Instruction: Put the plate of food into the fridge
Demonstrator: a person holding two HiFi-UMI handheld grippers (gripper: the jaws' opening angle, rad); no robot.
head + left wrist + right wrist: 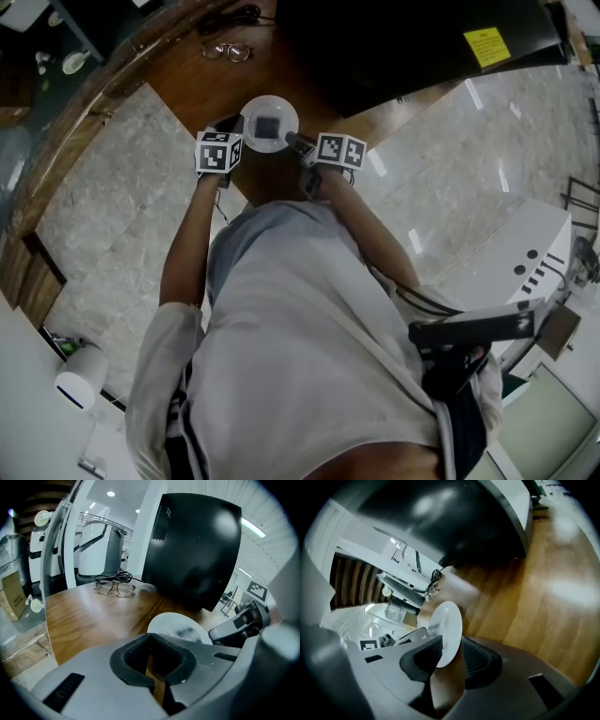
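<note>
Wood with a smooth brown grain makes the one table (pixel 187 84), and on it lies one round white plate (pixel 281 108), shallow and glossy, right at the table's edge in front of the person. One dark, squarish patch of food (pixel 267 127) sits in its middle; what kind it is I cannot tell. Two grey plastic grippers with black ribbed pads are at the plate, one on each side. On the left gripper (pixel 150 637) the two jaws meet at their tips and nothing is between them; the plate lies just past them. On the right gripper (pixel 451 646) the jaws stand wide apart, and the plate's thin rim is in the gap between them, not squeezed. One pair of glasses (pixel 227 51) with thin wire frames lies farther back on the table, well apart from the plate. One large black box (pixel 422 37), glossy with rounded corners, stands on the table behind the plate and carries one yellow sticker (pixel 486 45). Below, the floor (pixel 103 187) is polished grey stone.
</note>
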